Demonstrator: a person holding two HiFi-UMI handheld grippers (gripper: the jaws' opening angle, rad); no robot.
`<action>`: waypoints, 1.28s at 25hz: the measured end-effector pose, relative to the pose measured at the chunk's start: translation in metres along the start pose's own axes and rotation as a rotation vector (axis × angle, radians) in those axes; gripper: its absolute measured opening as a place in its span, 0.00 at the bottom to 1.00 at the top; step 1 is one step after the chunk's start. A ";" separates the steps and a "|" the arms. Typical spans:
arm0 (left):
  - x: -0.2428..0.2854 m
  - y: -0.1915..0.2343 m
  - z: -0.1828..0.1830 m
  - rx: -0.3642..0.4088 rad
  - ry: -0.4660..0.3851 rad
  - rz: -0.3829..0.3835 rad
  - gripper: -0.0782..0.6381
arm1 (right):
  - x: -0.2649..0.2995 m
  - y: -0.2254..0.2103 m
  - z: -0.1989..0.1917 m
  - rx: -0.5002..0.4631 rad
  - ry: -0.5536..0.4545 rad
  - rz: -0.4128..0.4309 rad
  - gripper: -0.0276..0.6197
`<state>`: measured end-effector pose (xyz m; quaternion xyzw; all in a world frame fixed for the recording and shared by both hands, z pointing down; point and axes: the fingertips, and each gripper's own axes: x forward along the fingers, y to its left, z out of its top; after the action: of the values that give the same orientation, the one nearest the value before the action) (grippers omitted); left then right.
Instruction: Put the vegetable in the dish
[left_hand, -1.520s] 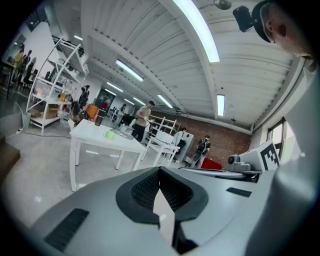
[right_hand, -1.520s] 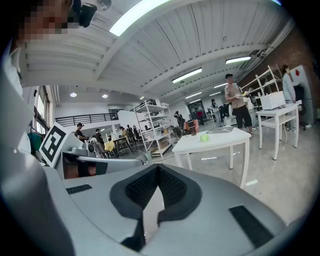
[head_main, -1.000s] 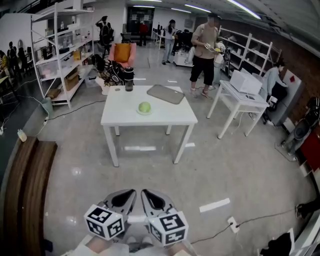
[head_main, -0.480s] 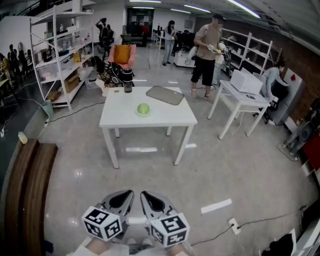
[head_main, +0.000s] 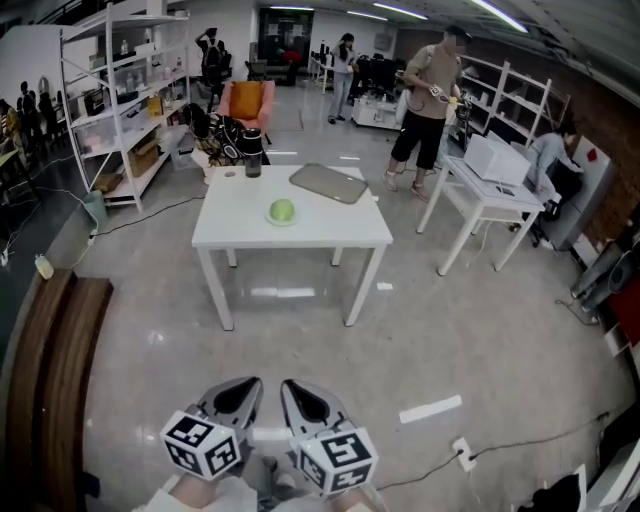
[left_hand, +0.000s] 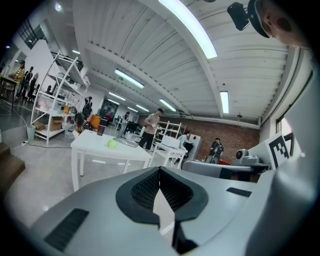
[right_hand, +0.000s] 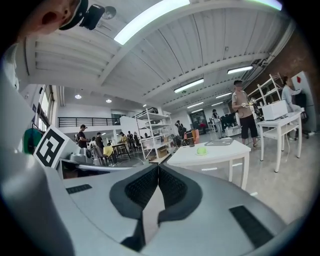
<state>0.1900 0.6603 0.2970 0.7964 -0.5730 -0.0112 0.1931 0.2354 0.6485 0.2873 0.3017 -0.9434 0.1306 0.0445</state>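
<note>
at twelve o'clock, well apart from both tools, the green vegetable (head_main: 283, 210) is sitting on the white table (head_main: 330, 238). at six o'clock the left gripper (head_main: 243, 392) and right gripper (head_main: 300, 395) are hanging with jaws pressed together, carrying nothing. likely fault: jaws arriving unopened, nudging the round vegetable and rolling it off the edge.

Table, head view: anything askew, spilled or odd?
Only the grey mat at the far right corner of the table lies askew to its edges. The green vegetable sits on its dish, the dark bottle stands upright; nothing spilled.
</note>
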 end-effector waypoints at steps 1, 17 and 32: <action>0.004 0.000 0.000 -0.003 0.004 0.001 0.12 | 0.002 -0.005 -0.001 -0.003 0.008 -0.002 0.06; 0.129 0.134 0.062 0.001 0.032 -0.008 0.12 | 0.176 -0.086 0.041 -0.026 0.040 -0.076 0.06; 0.247 0.268 0.128 0.021 0.063 -0.119 0.12 | 0.344 -0.153 0.070 0.017 0.033 -0.184 0.06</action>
<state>0.0012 0.3244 0.3148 0.8311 -0.5182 0.0082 0.2018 0.0441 0.3176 0.3095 0.3852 -0.9096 0.1392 0.0694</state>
